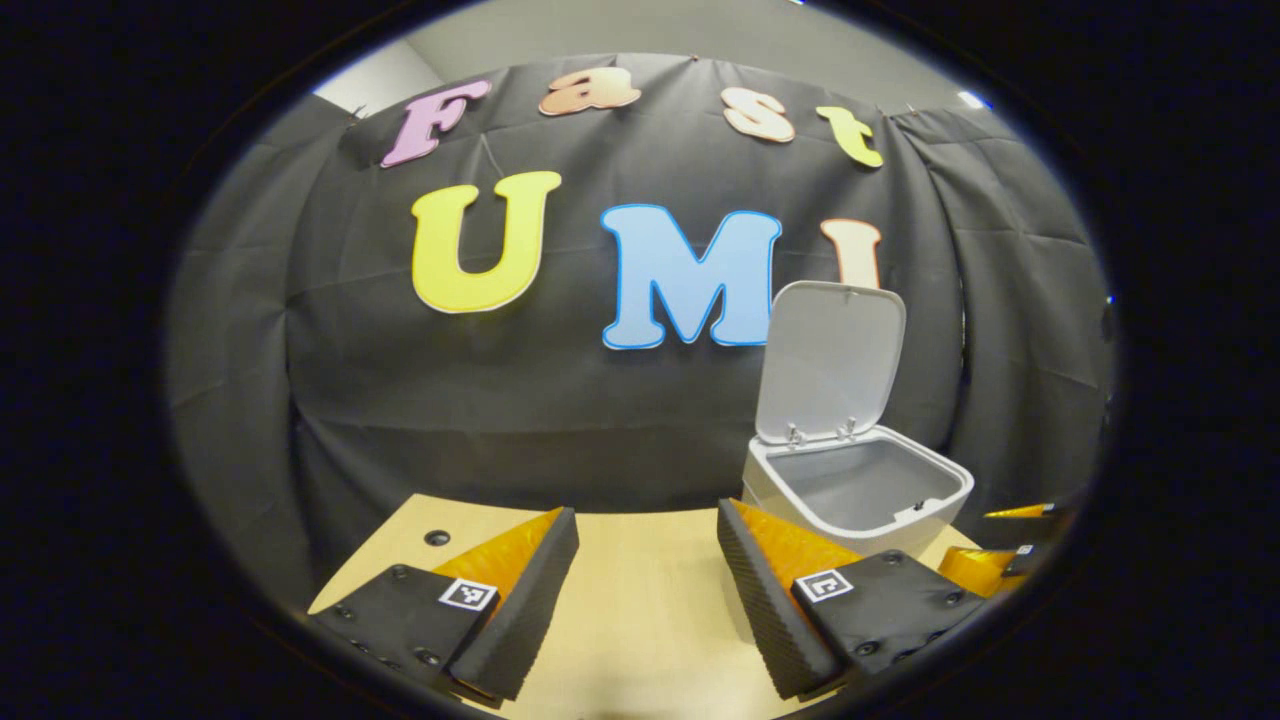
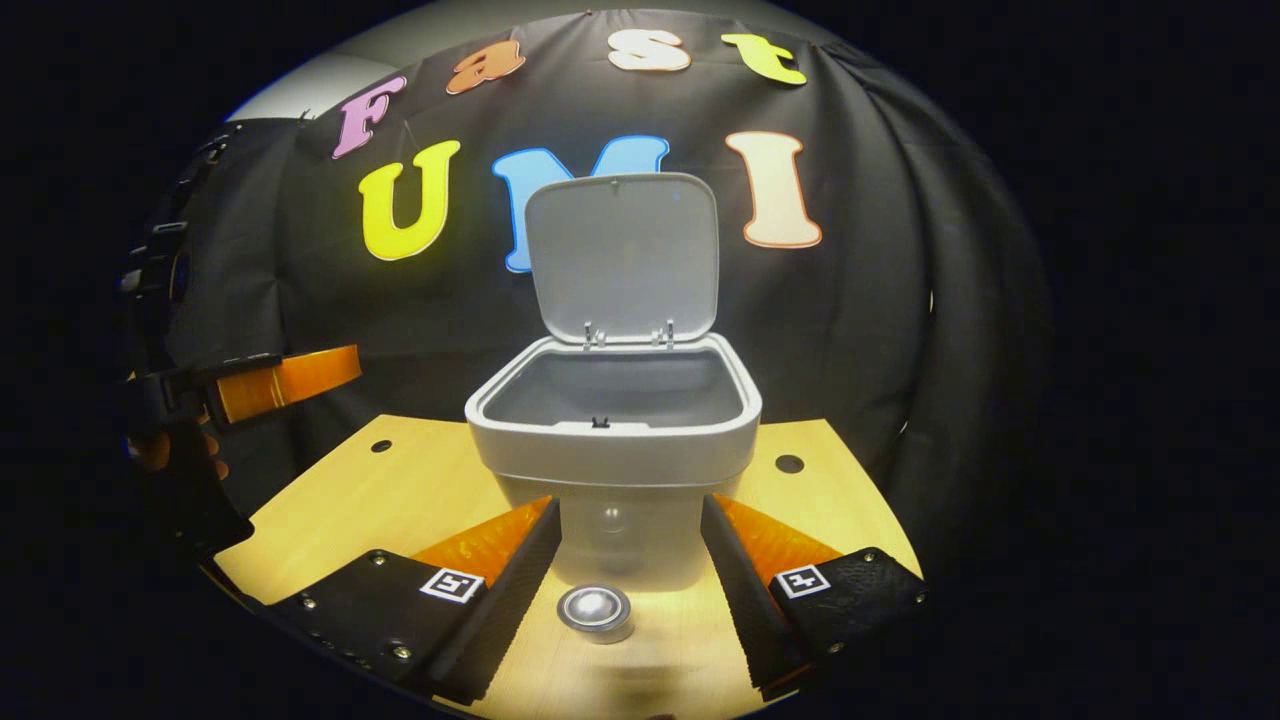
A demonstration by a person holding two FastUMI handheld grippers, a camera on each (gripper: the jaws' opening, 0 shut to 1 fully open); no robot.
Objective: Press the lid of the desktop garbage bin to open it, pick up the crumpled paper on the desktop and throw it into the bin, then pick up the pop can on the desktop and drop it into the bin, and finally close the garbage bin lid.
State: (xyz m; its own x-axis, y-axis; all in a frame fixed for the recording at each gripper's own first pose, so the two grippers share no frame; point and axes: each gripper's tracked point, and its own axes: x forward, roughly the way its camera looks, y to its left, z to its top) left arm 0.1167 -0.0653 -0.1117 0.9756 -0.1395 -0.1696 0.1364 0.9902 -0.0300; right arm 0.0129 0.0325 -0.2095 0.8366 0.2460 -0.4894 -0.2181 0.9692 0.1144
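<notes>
Silver pop can (image 2: 595, 610) stands on your pale wooden desktop (image 2: 400, 490) between your right gripper (image 2: 628, 570) jaws, wide open, untouched | grey plastic bin (image 2: 612, 440) just behind, lid (image 2: 622, 255) upright | your left gripper (image 1: 648, 590) spread wide, empty

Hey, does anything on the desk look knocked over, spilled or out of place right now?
Nothing stands out. The garbage bin stands upright with its lid raised, and the pop can sits in front of it on the desk, no spill.
</notes>
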